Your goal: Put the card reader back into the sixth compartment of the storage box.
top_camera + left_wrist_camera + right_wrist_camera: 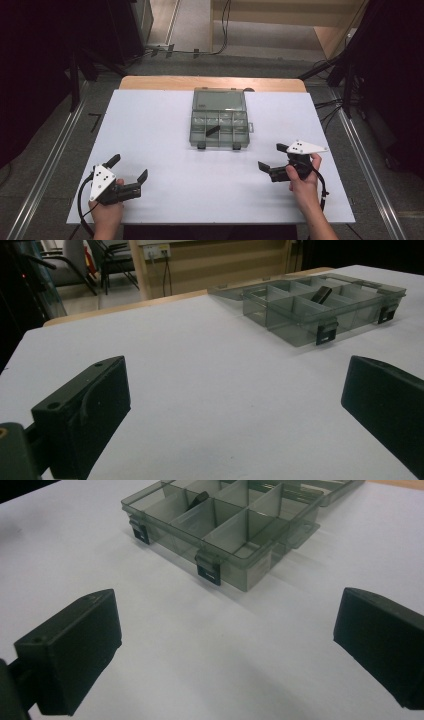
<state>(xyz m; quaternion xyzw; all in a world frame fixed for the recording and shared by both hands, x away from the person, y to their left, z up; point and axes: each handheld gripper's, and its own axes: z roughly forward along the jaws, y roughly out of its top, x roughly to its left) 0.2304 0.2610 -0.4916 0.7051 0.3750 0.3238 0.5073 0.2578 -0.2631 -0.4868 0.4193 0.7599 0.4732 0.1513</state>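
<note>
While both grippers sit low near the front edge of the white tabletop (150, 125), the clear plastic box (219, 131) lies toward the back edge, about midway across, well apart from each. Box lid is folded open and flat behind it, toward the back edge. Inside, dividers split it into small compartments; one short black piece (213, 131) leans tilted in a compartment near the middle. Two dark latches hang on the box's front wall.

Left gripper (129, 167): near the front left corner, held in a hand (107, 210), jaws spread wide, nothing between them, aimed toward the box.

Right gripper (273, 156): toward the front right, held in a hand (302, 180), jaws likewise released and empty, pointing leftward. From the right gripper view the box (225, 535) is closer, latches facing the camera.
</note>
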